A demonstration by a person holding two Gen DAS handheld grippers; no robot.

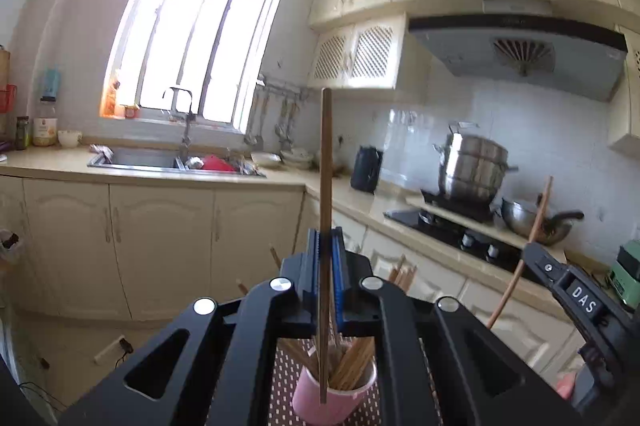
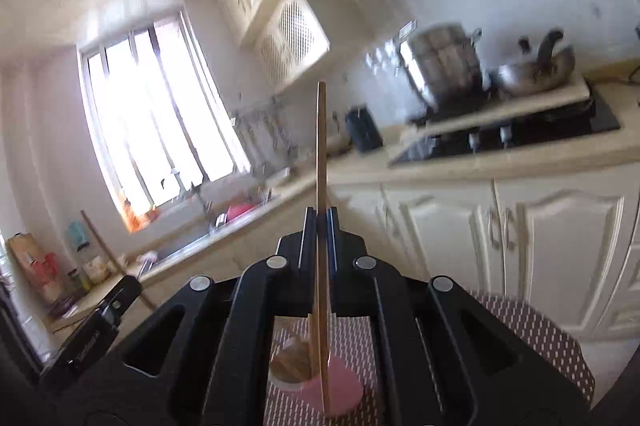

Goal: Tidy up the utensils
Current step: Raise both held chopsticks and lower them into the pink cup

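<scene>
My left gripper points roughly level, its fingers pressed together on a thin stick that stands upright between them. My right gripper points level too, fingers clamped on another upright stick, and shows at the left view's right edge.
</scene>
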